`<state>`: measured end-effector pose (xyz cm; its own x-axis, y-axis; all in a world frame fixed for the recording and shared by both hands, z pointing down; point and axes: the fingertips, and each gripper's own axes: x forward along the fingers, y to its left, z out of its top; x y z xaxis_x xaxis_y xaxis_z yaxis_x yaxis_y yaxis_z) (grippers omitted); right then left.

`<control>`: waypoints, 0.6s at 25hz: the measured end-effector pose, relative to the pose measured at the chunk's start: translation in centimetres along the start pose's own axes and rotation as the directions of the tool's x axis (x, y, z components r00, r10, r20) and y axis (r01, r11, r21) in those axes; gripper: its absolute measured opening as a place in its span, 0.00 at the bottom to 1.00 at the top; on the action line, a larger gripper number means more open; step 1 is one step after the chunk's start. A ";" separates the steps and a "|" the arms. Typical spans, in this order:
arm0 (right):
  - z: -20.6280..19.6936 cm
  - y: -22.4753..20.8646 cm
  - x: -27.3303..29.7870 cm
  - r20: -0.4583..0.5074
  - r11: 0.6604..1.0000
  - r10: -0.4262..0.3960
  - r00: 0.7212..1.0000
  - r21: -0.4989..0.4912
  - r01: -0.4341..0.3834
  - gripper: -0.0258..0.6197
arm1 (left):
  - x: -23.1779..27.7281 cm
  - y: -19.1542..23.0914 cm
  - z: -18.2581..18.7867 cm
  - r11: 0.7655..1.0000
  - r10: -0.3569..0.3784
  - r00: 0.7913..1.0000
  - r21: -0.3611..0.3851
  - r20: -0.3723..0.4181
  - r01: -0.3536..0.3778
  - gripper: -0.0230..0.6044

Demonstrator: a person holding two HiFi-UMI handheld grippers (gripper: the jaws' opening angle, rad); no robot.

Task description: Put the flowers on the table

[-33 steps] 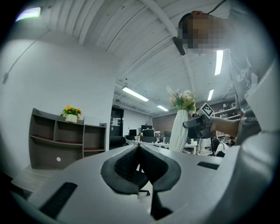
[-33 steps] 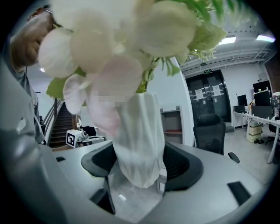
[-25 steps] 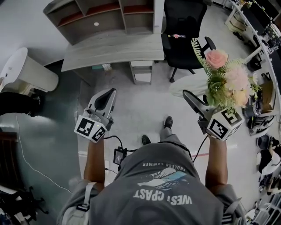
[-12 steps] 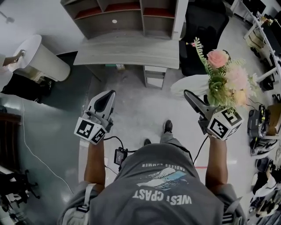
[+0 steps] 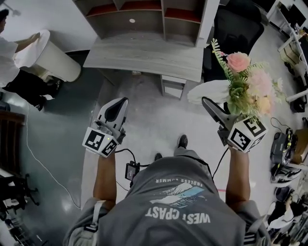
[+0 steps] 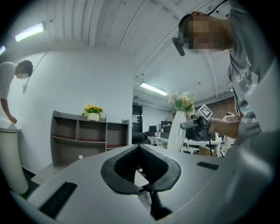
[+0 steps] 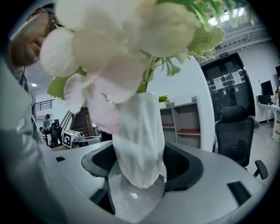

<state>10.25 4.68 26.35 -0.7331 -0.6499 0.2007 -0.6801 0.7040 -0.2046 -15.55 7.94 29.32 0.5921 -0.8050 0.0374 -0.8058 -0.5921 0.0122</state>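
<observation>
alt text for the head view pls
Seen from above, a person holds a gripper in each hand: the right gripper grips a white-wrapped bunch of pink and peach flowers, the left gripper is empty. Ahead stand a grey table with shelves and a black office chair.

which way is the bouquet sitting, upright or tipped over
Upright. The left gripper view shows the bouquet with blooms above its white wrap; the right gripper is shut on that wrap.
</observation>
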 end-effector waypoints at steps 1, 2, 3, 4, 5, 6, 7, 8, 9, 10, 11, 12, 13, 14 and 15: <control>0.0 -0.6 0.3 -0.001 1.000 0.007 1.000 0.002 -0.007 0.57 | 0.4 0.0 0.0 1.000 0.006 1.000 0.000 -0.002 -0.006 0.06; 0.1 -1.2 0.6 -0.001 1.000 0.015 1.000 0.004 -0.015 0.57 | 0.9 0.1 0.0 1.000 0.013 1.000 0.002 -0.005 -0.013 0.06; 0.2 -1.7 0.9 -0.001 1.000 0.024 1.000 0.005 -0.024 0.57 | 1.3 0.2 0.0 1.000 0.022 1.000 0.003 -0.007 -0.022 0.06; 0.3 -2.3 1.2 0.000 0.999 0.033 0.999 0.005 -0.033 0.57 | 1.7 0.3 0.0 0.999 0.032 0.999 0.005 -0.010 -0.032 0.06; 0.5 -2.9 1.6 0.001 0.999 0.042 0.999 0.005 -0.042 0.57 | 2.1 0.4 0.0 0.999 0.041 0.999 0.008 -0.011 -0.041 0.06; 0.6 -3.4 1.9 0.002 0.999 0.052 0.999 0.004 -0.052 0.57 | 2.5 0.5 0.0 0.999 0.051 0.999 0.010 -0.012 -0.051 0.06; 0.7 -4.0 2.1 0.002 0.998 0.061 0.998 0.004 -0.061 0.57 | 2.9 0.5 0.1 0.998 0.060 0.998 0.012 -0.012 -0.059 0.06; 0.8 -4.6 2.4 0.002 0.998 0.069 0.998 0.003 -0.069 0.57 | 3.3 0.5 0.1 0.998 0.068 0.998 0.014 -0.013 -0.067 0.06; 0.9 -5.1 2.6 0.001 0.997 0.076 0.997 0.002 -0.076 0.57 | 3.7 0.5 0.1 0.997 0.075 0.997 0.017 -0.013 -0.074 0.06; 1.1 -5.8 2.8 0.001 0.997 0.083 0.997 0.001 -0.083 0.57 | 4.2 0.5 0.2 0.996 0.082 0.997 0.020 -0.014 -0.082 0.06; 1.2 -6.4 3.1 0.002 0.996 0.090 0.996 0.000 -0.090 0.57 | 4.6 0.5 0.2 0.996 0.091 0.996 0.023 -0.014 -0.091 0.06; 1.4 -7.0 3.4 0.003 0.995 0.100 0.995 0.000 -0.100 0.57 | 4.9 0.5 0.3 0.994 0.103 0.995 0.026 -0.015 -0.103 0.06; 1.5 -7.5 3.8 0.003 0.994 0.112 0.994 0.001 -0.112 0.57 | 5.2 0.6 0.4 0.993 0.117 0.993 0.029 -0.016 -0.117 0.06; 1.5 -7.9 4.2 0.002 0.992 0.125 0.992 0.002 -0.125 0.57 | 5.3 0.6 0.4 0.991 0.131 0.991 0.031 -0.018 -0.131 0.06; 1.6 -8.3 4.6 0.001 0.991 0.136 0.991 0.001 -0.136 0.57 | 5.5 0.7 0.5 0.989 0.144 0.989 0.034 -0.020 -0.144 0.06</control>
<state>12.54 -4.63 27.40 -0.8190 -0.5482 0.1695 -0.5737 0.7857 -0.2313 -12.84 3.15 29.07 0.4692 -0.8812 0.0587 -0.8816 -0.4712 -0.0271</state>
